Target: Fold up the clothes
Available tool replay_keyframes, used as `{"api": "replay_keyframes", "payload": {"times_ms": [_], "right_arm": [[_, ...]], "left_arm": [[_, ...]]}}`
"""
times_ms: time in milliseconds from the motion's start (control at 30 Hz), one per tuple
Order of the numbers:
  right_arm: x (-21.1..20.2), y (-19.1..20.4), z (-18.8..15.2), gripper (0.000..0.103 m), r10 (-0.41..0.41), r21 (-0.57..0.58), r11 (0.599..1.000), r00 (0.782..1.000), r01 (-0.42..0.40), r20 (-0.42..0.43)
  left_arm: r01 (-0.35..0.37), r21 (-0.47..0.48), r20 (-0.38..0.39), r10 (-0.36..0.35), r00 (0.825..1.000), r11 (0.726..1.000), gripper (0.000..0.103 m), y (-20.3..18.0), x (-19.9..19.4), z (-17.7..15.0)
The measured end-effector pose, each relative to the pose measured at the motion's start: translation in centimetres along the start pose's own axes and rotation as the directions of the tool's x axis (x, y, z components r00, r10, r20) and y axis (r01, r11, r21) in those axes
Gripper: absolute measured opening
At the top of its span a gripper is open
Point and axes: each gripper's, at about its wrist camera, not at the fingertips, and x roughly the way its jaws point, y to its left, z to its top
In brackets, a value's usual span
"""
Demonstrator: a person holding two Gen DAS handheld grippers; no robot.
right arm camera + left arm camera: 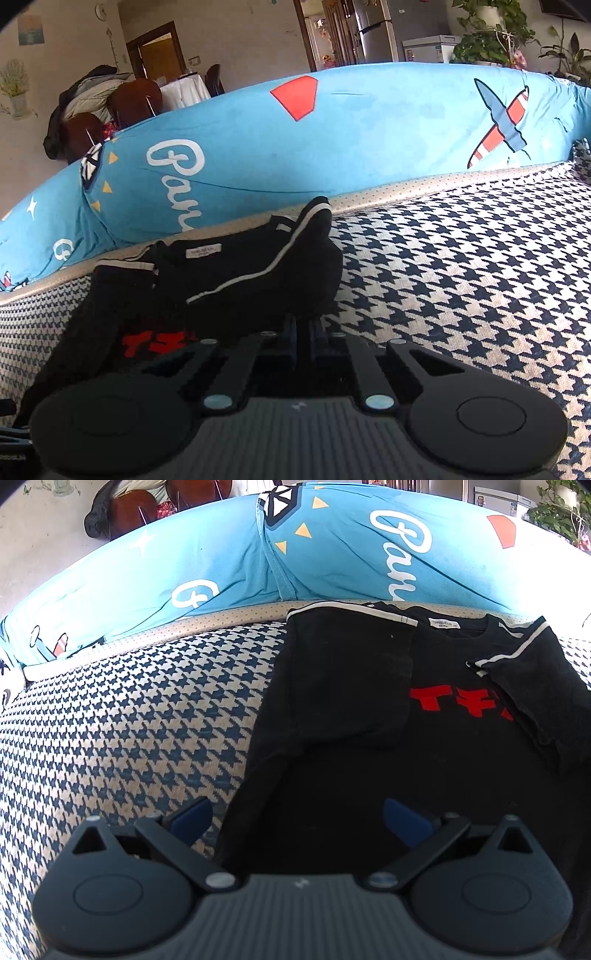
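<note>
Houndstooth-patterned sofa seat [129, 716], navy on cream, one, bearing the whole lot. Item: one black T-shirt [369, 738], lying on the seat near its back edge, collar toward the backrest, one white neck label [442, 623] showing, red lettering [458, 701] across the chest partly covered. Sleeves: two, each with white stripe trim, both folded in over the body; the right-hand one [258, 273] stands bunched and raised in the right wrist view. Left gripper [297, 821]: two blue fingers [194, 818] spread wide, holding nothing, poised over the shirt's lower left edge. Right gripper [303, 328]: fingers pressed together at the edge of the raised sleeve fabric; whether cloth is pinched between them cannot be told. Behind: one blue printed backrest cover [369, 140] with white script, red shapes and an aeroplane motif. Beyond: brown chairs [135, 98], one refrigerator [373, 31], potted plants [491, 33].
</note>
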Motion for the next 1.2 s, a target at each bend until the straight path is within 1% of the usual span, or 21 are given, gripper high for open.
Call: {"api": "replay_keyframes", "payload": {"times_ms": [233,367,467,533,633,700,800,933,967,1000,1200], "right_arm": [[-1.5,3.7,0.9,0.008,0.107,-0.033,0.994,0.993,-0.106,0.048],[-1.6,6.3,1.5,0.008,0.175,-0.037,0.984,0.983,-0.173,0.057],[-1.7,9.0,1.9,0.008,0.243,-0.06,0.969,0.968,-0.239,0.069],[-1.5,11.3,1.9,0.008,0.298,-0.086,0.952,0.952,-0.292,0.066],[-0.9,14.6,1.7,0.008,0.373,-0.126,0.923,0.926,-0.364,0.053],[0.2,16.6,1.0,0.008,0.404,-0.148,0.906,0.915,-0.396,0.027],[2.3,19.0,-0.5,0.008,0.418,-0.162,0.894,0.908,-0.417,-0.028],[5.6,20.0,-3.0,0.009,0.395,-0.148,0.9,0.911,-0.41,-0.12],[6.0,20.1,-3.4,0.009,0.395,-0.148,0.899,0.909,-0.412,-0.131],[6.3,20.2,-3.7,0.012,0.395,-0.146,0.899,0.908,-0.413,-0.139],[7.0,19.5,-4.2,0.014,0.399,-0.126,0.898,0.902,-0.421,-0.163]], "left_arm": [[-0.026,-0.017,0.003,0.026,1.0,1.0,0.103,1.6,-0.2,-0.1],[-0.041,-0.037,0.005,0.041,0.999,0.998,0.103,3.2,-0.3,-0.2],[-0.052,-0.053,0.006,0.052,0.999,0.997,0.103,4.5,-0.4,-0.2],[-0.059,-0.064,0.006,0.06,0.998,0.996,0.103,5.3,-0.5,-0.3],[-0.073,-0.083,-0.002,0.073,0.997,0.994,0.103,6.7,-0.3,-0.5],[-0.081,-0.099,-0.012,0.08,0.997,0.992,0.103,7.7,-0.2,-0.7],[-0.1,-0.108,-0.02,0.098,0.995,0.989,0.103,8.9,0.0,-1.2],[-0.12,-0.124,-0.04,0.116,0.992,0.985,0.103,10.4,0.4,-1.6],[-0.121,-0.132,-0.045,0.116,0.992,0.984,0.103,10.8,0.4,-1.7],[-0.119,-0.139,-0.048,0.114,0.992,0.983,0.103,11.0,0.5,-1.7],[-0.114,-0.154,-0.047,0.108,0.993,0.981,0.103,11.5,0.2,-1.6]]}}
